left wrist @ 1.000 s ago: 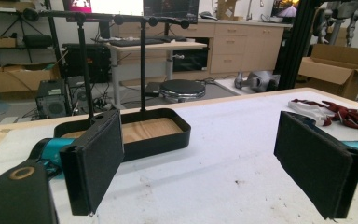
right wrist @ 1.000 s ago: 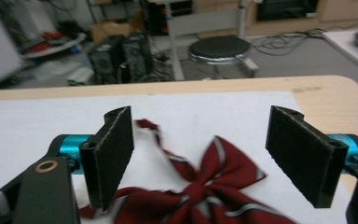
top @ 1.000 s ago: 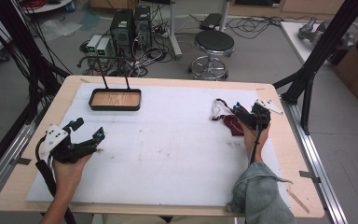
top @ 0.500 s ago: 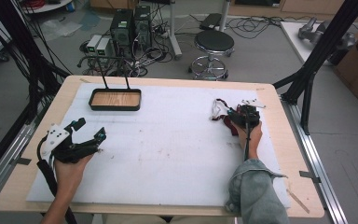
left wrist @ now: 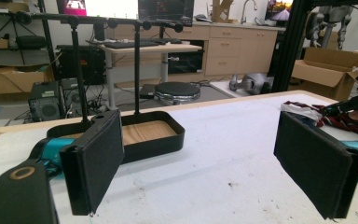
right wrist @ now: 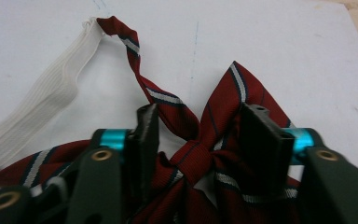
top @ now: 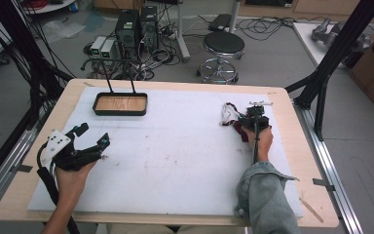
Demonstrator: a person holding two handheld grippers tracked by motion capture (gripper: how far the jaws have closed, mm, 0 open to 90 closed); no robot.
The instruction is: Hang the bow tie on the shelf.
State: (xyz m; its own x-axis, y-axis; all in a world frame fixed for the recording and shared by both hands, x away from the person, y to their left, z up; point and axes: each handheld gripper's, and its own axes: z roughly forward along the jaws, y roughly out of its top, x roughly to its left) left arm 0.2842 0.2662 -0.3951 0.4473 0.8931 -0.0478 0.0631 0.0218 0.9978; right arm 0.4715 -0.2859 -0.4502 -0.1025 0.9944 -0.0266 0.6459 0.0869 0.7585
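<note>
now right tongs straddle red striped bow tie knot, unclamped; left tongs wide.

A grey floor lies beyond the counter, strewn with cables. A round black stool stands near computer towers. Wooden cabinets line the far wall.

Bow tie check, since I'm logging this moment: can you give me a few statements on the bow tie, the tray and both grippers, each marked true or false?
1. The right gripper straddles the knot of the red striped bow tie. True.
2. The left gripper holds the tie. False: it is open, holding nothing.
3. The bow tie lies inside the black tray. False: it lies on the white mat, far from the tray.
4. A white elastic strap joins the tie. True.
</note>
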